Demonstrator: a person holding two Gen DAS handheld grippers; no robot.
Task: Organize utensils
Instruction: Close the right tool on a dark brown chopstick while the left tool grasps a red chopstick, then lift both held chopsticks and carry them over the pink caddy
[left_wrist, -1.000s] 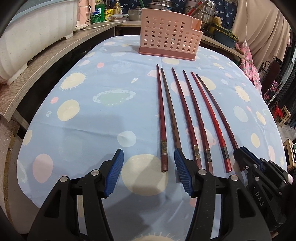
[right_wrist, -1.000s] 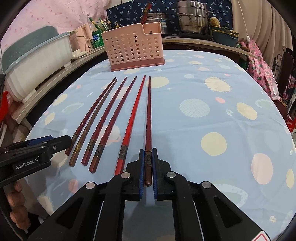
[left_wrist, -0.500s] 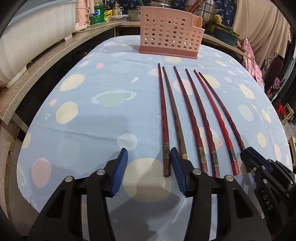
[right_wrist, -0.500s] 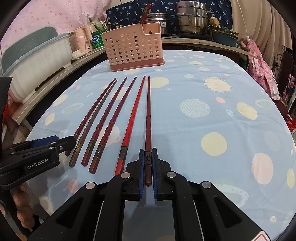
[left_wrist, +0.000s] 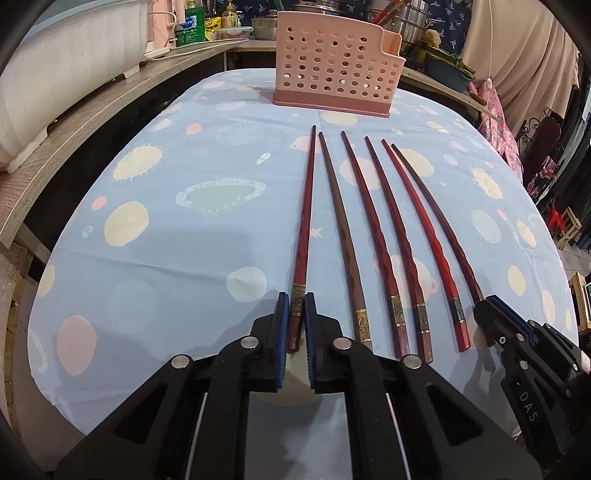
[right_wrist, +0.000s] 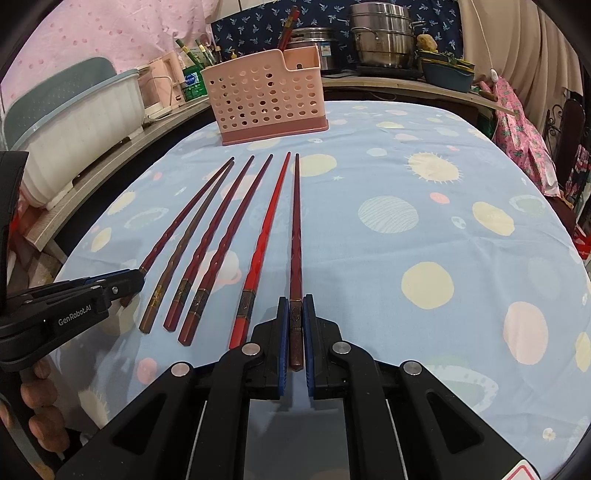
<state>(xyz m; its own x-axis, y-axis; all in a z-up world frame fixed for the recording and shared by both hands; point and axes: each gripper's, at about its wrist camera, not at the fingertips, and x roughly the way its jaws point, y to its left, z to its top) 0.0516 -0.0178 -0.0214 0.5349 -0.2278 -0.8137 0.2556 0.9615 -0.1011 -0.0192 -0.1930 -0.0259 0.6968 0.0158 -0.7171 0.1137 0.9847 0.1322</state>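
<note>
Chopsticks (left_wrist: 380, 236), six dark-red with metal bands, lie fanned; each gripper's jaws pinch an outermost one.

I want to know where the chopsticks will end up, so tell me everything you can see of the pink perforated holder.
The pink holder is a rectangular basket, plastic by its look, with rows of round holes in its walls and a darker pink solid base. Its top rim steps down at one end. It stands upright at the far end of the table, on the blue planet-print cloth, past the tips of the six chopsticks and apart from them. At least one red chopstick already stands inside it. Neither hand-held gripper touches it.
</note>
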